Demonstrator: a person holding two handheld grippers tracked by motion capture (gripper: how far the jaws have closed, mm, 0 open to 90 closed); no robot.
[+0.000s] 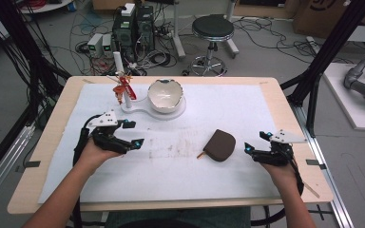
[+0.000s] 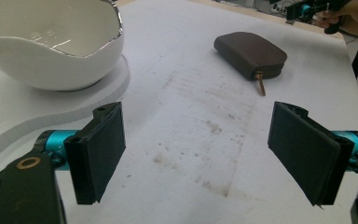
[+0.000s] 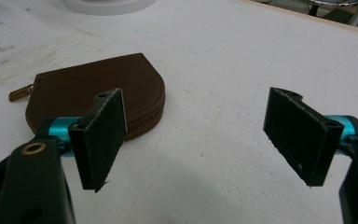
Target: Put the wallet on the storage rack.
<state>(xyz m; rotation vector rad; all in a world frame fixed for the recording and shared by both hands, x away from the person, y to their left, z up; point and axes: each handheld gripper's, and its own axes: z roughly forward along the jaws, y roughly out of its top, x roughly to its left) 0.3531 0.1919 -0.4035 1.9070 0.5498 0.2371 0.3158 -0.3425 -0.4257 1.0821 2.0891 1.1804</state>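
Observation:
A brown zip pouch (image 1: 220, 145) with a small gold pull lies flat on the white mat, right of centre. My right gripper (image 1: 257, 143) rests just to its right, open and empty; in the right gripper view the pouch (image 3: 100, 91) sits behind the left jaw. My left gripper (image 1: 134, 133) is at the mat's left, open with nothing between its jaws. The left gripper view shows the pouch (image 2: 251, 53) farther off and a white bowl (image 2: 51, 42) close at the upper left.
The white bowl (image 1: 165, 95) stands on a white stand base (image 1: 145, 110) at the mat's back, with a white post and a red-orange ornament (image 1: 122, 88) beside it. A wooden table edge (image 1: 171, 205) borders the mat. A stool and computers stand beyond.

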